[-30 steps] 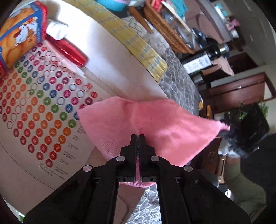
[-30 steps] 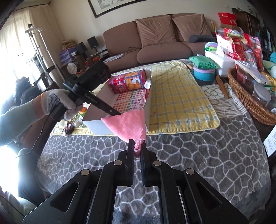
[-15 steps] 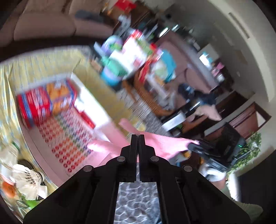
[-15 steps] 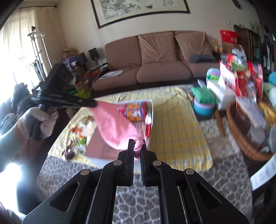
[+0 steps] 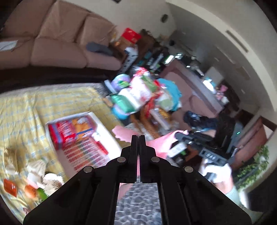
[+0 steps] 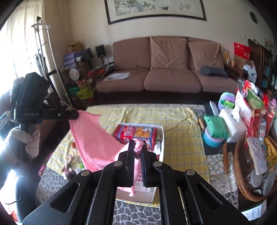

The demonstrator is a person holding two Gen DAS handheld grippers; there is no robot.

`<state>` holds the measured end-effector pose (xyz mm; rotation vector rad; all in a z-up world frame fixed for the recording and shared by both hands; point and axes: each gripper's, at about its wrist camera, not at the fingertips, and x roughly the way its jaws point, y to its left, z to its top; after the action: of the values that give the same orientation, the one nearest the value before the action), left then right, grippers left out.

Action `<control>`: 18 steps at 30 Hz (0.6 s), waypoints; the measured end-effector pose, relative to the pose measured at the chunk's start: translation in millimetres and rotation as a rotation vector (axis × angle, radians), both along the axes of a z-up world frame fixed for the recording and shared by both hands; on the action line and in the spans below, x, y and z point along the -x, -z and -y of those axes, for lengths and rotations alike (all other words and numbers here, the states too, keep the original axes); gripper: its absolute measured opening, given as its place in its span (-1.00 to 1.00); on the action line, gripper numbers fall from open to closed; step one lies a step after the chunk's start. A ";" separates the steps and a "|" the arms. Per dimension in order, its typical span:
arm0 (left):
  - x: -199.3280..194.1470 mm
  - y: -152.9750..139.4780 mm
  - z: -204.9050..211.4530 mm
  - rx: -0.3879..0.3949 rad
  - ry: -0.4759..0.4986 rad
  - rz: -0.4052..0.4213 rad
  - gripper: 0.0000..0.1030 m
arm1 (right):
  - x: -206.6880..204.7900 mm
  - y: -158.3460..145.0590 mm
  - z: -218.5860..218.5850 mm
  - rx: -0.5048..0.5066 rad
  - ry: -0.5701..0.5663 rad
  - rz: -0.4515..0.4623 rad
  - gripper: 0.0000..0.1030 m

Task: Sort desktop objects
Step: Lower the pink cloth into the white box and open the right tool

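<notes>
A low table (image 6: 183,212) with a grey pebble-patterned cover stands in a living room, and a yellow checked cloth (image 6: 181,131) is spread over most of its top. Beyond the far edge is one brown sofa (image 6: 166,69) with three seat cushions, and one long framed painting (image 6: 155,8) hangs on the wall above it. On the yellow cloth sits one shallow white box (image 6: 160,152); inside it lies one red and orange snack pack (image 6: 136,134). At the right edge of the table is one wicker basket (image 6: 242,178), with a heap of packets and one blue tub (image 6: 212,140) just left of it. A small clutter of oddments lies on the near left part of the cloth, too blurred to count. One pink towel (image 6: 93,138) hangs in the air above the box, stretched between the two grippers. The right gripper (image 6: 138,148) is clenched on a bunched corner of it, near the middle of the scene. The left gripper (image 5: 138,138) pinches another corner, higher and to the left; its fingers are pressed together on the fabric, and a gloved hand (image 6: 30,140) holds its handle. The left wrist view is motion-blurred.
</notes>
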<state>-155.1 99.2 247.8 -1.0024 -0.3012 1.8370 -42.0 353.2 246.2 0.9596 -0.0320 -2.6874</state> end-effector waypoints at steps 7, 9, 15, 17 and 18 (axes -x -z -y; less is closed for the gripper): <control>29.8 99.7 -5.9 0.171 -0.135 -0.002 -0.97 | 75.1 92.1 1.1 -0.126 0.032 0.170 -0.87; 37.4 115.3 -11.5 0.203 -0.153 -0.019 -0.97 | 91.3 110.5 2.3 -0.160 0.043 0.187 -0.87; 34.4 130.9 -40.1 0.334 -0.118 -0.168 -0.97 | 85.5 115.9 12.2 -0.221 -0.029 0.085 -0.87; 24.8 134.7 -39.2 0.348 -0.078 -0.198 -0.97 | 67.1 116.5 24.0 -0.290 -0.112 0.056 -0.87; 20.6 136.9 -39.0 0.359 -0.056 -0.209 -0.97 | 58.7 118.7 30.3 -0.322 -0.158 0.054 -0.87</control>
<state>-175.7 138.2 110.9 -1.0357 0.1341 2.0722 -100.7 322.9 127.5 1.0747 0.4592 -2.5648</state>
